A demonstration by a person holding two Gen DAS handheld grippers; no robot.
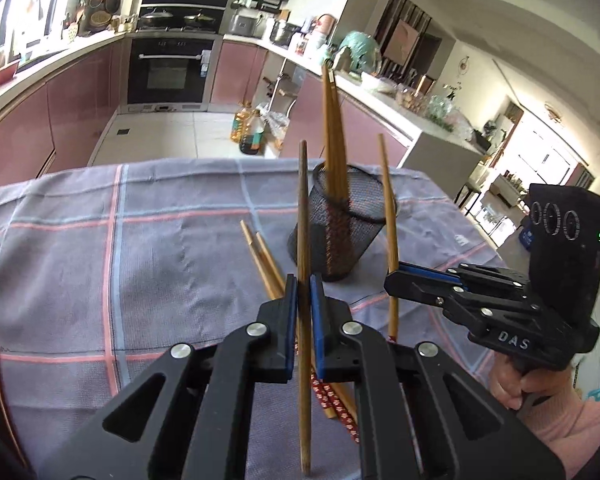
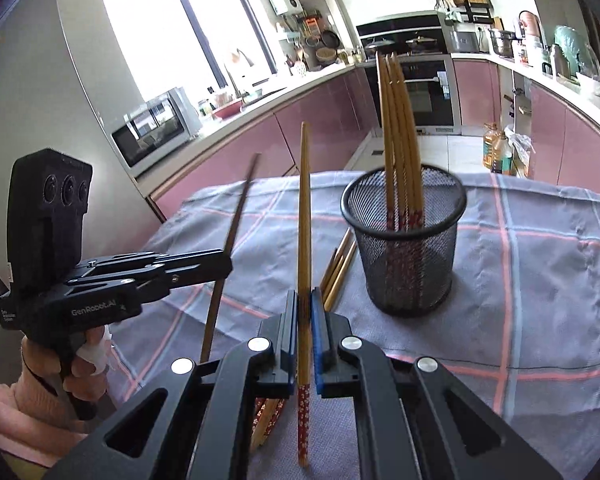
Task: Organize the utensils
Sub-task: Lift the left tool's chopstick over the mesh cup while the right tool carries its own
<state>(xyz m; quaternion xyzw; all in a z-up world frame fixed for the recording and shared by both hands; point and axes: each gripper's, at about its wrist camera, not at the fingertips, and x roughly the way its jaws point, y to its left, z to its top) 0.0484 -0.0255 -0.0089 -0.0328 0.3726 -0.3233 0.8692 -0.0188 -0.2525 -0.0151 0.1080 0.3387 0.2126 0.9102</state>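
A black mesh cup point(image 1: 342, 222) point(image 2: 408, 240) stands on the checked cloth and holds several red-ended bamboo chopsticks point(image 2: 398, 132). My left gripper point(image 1: 304, 292) is shut on a dark brown chopstick point(image 1: 303, 216), held upright in front of the cup. My right gripper point(image 2: 305, 308) is shut on a bamboo chopstick with a red patterned end point(image 2: 304, 216), also upright. In the left wrist view the right gripper point(image 1: 396, 276) is to the right of the cup with its chopstick point(image 1: 389, 200). Loose chopsticks point(image 1: 262, 258) point(image 2: 338, 268) lie on the cloth beside the cup.
The table has a grey cloth point(image 1: 100, 248) point(image 2: 540, 280) with pink and blue lines. Beyond it are a kitchen floor with oil bottles point(image 1: 248, 128), pink cabinets, an oven point(image 1: 168, 68) and a microwave point(image 2: 156, 128).
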